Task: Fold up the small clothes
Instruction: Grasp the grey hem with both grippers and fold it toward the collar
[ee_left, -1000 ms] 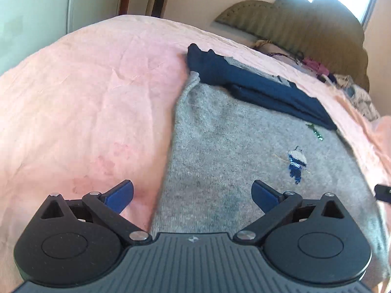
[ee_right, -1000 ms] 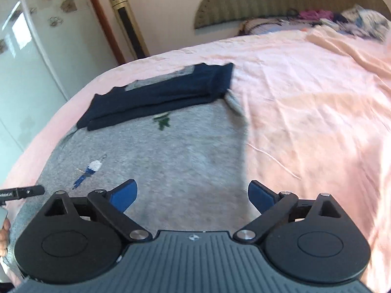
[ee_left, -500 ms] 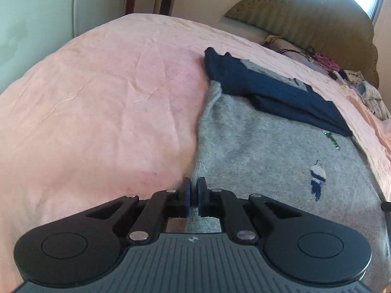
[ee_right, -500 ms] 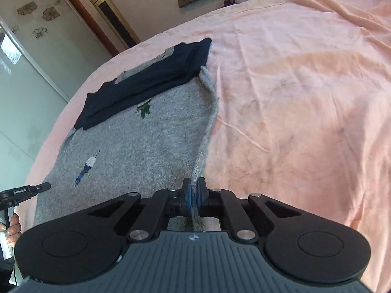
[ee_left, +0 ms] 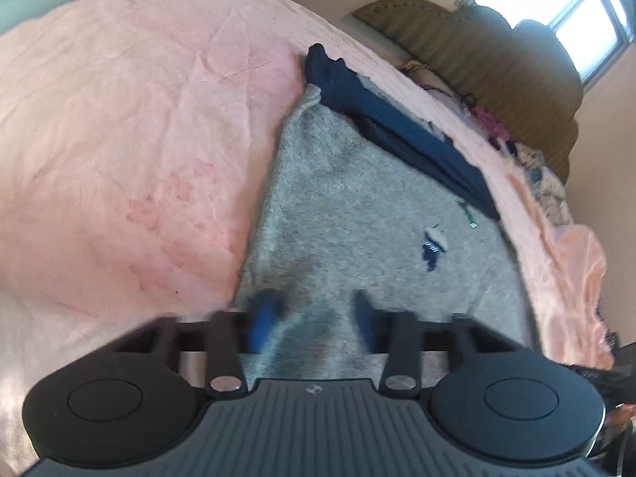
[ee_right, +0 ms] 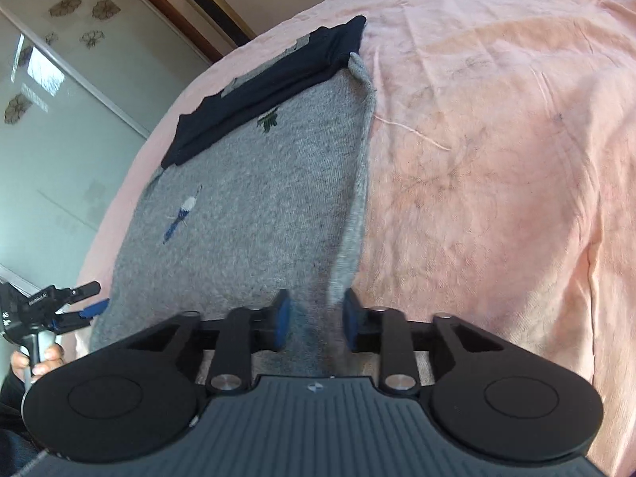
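A grey knitted sweater (ee_left: 357, 218) with a small bird motif lies flat on the pink bed sheet (ee_left: 119, 139). A folded navy garment (ee_left: 397, 131) rests across its far end. My left gripper (ee_left: 314, 318) is at the sweater's near left corner. Its jaws are opening, and the grey knit lies loose between the blurred pads. In the right wrist view the sweater (ee_right: 258, 198) and the navy garment (ee_right: 270, 79) show again. My right gripper (ee_right: 316, 318) is at the near right hem. Its jaws are opening too, with a raised fold of the hem between them.
An olive headboard (ee_left: 497, 47) and a heap of loose clothes (ee_left: 516, 151) stand at the far end of the bed. The left gripper (ee_right: 93, 298) and the hand (ee_right: 35, 361) holding it show at the left edge. Glass wardrobe doors (ee_right: 59, 119) lie beyond the bed's left side.
Both grippers went from wide open to shut on the sweater's near hem. Their jaws have now parted again, the left wider than the right. The left view has swung and blurred.
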Demonstrator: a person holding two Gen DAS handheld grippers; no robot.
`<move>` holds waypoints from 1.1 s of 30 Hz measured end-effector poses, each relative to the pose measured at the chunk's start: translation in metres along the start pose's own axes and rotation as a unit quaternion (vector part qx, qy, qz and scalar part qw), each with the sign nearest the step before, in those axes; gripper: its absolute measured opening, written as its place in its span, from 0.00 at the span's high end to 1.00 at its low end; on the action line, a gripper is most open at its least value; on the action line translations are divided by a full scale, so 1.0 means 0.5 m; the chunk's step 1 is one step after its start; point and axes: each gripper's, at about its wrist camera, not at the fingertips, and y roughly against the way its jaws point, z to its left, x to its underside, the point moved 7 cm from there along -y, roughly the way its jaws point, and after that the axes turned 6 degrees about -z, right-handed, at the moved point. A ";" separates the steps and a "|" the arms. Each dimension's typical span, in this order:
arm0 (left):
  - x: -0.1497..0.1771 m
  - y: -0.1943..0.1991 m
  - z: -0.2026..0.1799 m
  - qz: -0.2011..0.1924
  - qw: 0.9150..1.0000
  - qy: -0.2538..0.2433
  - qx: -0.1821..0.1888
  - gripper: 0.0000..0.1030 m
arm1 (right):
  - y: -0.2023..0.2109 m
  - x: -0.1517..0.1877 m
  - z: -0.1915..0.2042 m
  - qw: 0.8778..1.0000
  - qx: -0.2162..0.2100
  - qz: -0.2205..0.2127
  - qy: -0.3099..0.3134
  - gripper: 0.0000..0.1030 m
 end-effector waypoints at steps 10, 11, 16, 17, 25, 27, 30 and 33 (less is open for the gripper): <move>0.000 0.047 0.082 0.020 0.999 0.042 -0.013 0.92 | 0.029 0.011 -0.036 0.999 -0.004 -0.022 -0.033 0.80; 0.013 0.056 0.079 0.028 0.998 0.055 0.004 0.78 | 0.037 0.015 -0.030 0.999 -0.015 -0.021 -0.044 0.73; 0.076 0.094 0.044 0.015 0.993 0.089 0.081 0.15 | 0.091 0.055 -0.009 0.998 -0.047 0.011 -0.049 0.44; 0.080 0.094 0.036 0.004 0.994 0.078 0.074 0.16 | 0.091 0.067 -0.005 0.997 -0.048 0.023 -0.049 0.44; 0.064 0.098 0.052 0.003 1.000 0.010 0.001 0.97 | 0.079 0.096 0.003 0.997 -0.046 0.034 -0.044 0.89; 0.063 0.109 0.069 0.009 1.000 0.007 0.003 0.97 | 0.106 0.098 -0.012 0.998 -0.031 0.024 -0.041 0.90; 0.077 0.099 0.081 0.015 1.000 0.013 0.004 0.96 | 0.111 0.115 -0.039 0.998 -0.036 0.026 -0.053 0.91; 0.083 0.110 0.072 0.038 0.997 0.047 0.042 0.88 | 0.112 0.114 -0.040 0.996 -0.052 0.017 -0.076 0.80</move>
